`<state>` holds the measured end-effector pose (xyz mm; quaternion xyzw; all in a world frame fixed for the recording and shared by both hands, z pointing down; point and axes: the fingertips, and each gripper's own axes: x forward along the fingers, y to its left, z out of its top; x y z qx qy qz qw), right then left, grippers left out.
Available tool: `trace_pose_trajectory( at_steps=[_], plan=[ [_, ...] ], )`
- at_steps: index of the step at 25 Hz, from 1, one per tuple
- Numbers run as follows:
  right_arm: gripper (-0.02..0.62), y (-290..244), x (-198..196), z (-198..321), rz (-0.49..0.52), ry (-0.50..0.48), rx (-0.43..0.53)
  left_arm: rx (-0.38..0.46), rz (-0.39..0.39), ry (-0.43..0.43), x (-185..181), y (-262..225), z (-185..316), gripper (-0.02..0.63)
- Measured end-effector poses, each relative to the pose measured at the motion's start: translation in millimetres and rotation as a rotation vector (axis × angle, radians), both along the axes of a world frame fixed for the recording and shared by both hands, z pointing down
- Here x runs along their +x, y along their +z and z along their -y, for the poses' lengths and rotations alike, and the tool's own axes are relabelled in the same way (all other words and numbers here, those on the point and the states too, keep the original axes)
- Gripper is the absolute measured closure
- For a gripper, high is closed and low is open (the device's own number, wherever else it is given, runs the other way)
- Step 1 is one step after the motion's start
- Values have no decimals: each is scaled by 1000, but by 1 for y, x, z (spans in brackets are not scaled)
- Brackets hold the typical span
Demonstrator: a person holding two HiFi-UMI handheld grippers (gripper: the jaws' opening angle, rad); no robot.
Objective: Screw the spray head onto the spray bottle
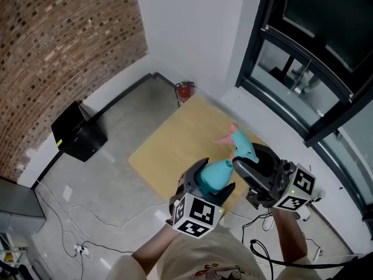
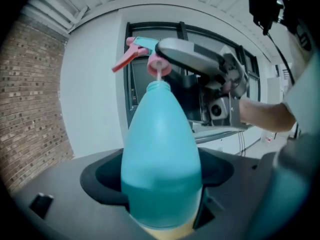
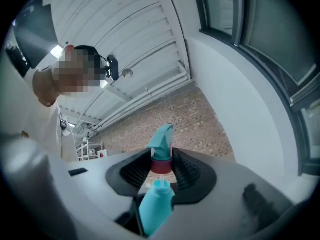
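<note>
My left gripper is shut on the teal spray bottle, gripping its wide body with the neck pointing away. In the left gripper view the bottle fills the gap between the jaws. My right gripper is shut on the spray head, which is teal with a pink trigger. The right gripper view shows the head clamped at its dark red collar. The collar hovers just off the bottle's neck, and the thin dip tube runs down into the opening.
Both tools are held above a light wooden table. A red fire extinguisher stands at its far corner and a black box sits on the grey floor to the left. Cables trail across the floor nearby. Dark window frames line the right.
</note>
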<state>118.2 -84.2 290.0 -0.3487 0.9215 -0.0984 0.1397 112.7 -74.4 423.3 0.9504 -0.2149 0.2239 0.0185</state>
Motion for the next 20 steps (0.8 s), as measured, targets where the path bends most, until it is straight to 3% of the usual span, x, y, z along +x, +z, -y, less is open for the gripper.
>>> trace_pose_trajectory(
  at_steps=[5, 8, 13, 20],
  plan=[
    [463, -2, 4, -6, 42, -115, 5, 35, -6, 123, 9, -22, -5, 179],
    [463, -3, 4, -9, 18, -153, 13, 54, 8, 159, 10, -28, -6, 179],
    [463, -8, 1, -11, -28, -201, 55, 17, -29, 165, 12, -34, -5, 179],
    [463, -12, -15, -18, -89, -241, 102, 55, -48, 138, 7, -37, -8, 179]
  ],
)
